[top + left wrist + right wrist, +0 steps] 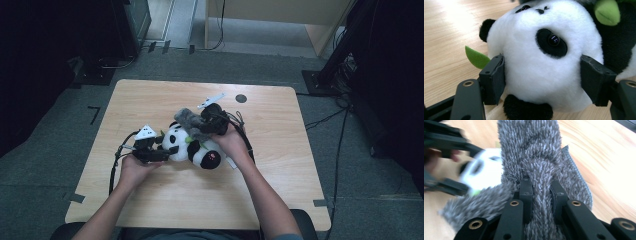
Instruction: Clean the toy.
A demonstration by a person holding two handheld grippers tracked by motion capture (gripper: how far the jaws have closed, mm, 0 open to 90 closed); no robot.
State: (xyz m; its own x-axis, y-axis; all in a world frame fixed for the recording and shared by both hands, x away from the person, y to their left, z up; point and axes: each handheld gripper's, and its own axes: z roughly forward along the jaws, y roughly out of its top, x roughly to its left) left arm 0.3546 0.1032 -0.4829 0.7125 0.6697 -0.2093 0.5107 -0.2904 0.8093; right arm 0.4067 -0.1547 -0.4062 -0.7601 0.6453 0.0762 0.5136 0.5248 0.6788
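A black-and-white panda plush with green leaf pieces lies on its side in the middle of the wooden table. My left gripper comes at it from the left. Its pads press on both sides of the panda's white head. My right gripper hovers over the plush and is shut on a shaggy grey cloth. The cloth is pinched as a fold between the right gripper and hangs over the panda, whose face is blurred behind it.
A small dark round mark sits near the table's far edge. Cables trail from both grippers over the table. Beyond the table are a grey floor, a wooden cabinet and dark equipment stands at the right.
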